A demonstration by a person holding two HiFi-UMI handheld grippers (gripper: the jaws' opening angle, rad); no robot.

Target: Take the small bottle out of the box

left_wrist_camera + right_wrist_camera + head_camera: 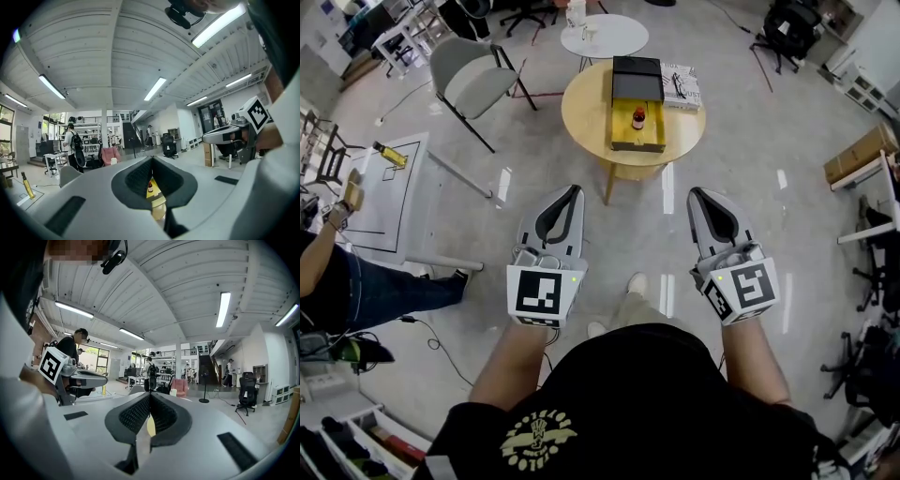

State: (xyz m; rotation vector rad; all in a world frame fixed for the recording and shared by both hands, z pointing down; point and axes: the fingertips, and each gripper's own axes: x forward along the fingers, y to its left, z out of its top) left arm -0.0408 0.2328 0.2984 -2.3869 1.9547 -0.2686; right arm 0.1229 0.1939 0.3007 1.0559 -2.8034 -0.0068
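Closest in is the person's black shirt, and from it both bare forearms reach forward, each hand wrapped round one tool. The left gripper has its claw closed and empty. In its own view the two tips meet, leaving only an oval gap behind them, and the distant box shows through that gap. The right gripper is likewise closed on nothing, its dark ribbed pads drawn together at the tip. The two tools point forward side by side, apart from each other, above the grey floor and well short of the table. A white shoe shows between them. Beyond stands a round wooden table. On it lies the box, open and yellow inside, and the small bottle stands upright in it, untouched. A black case sits against the box's far end, with a book just beside it. A grey chair stands left of the wooden table. Farther off is a white round table carrying a white cup.
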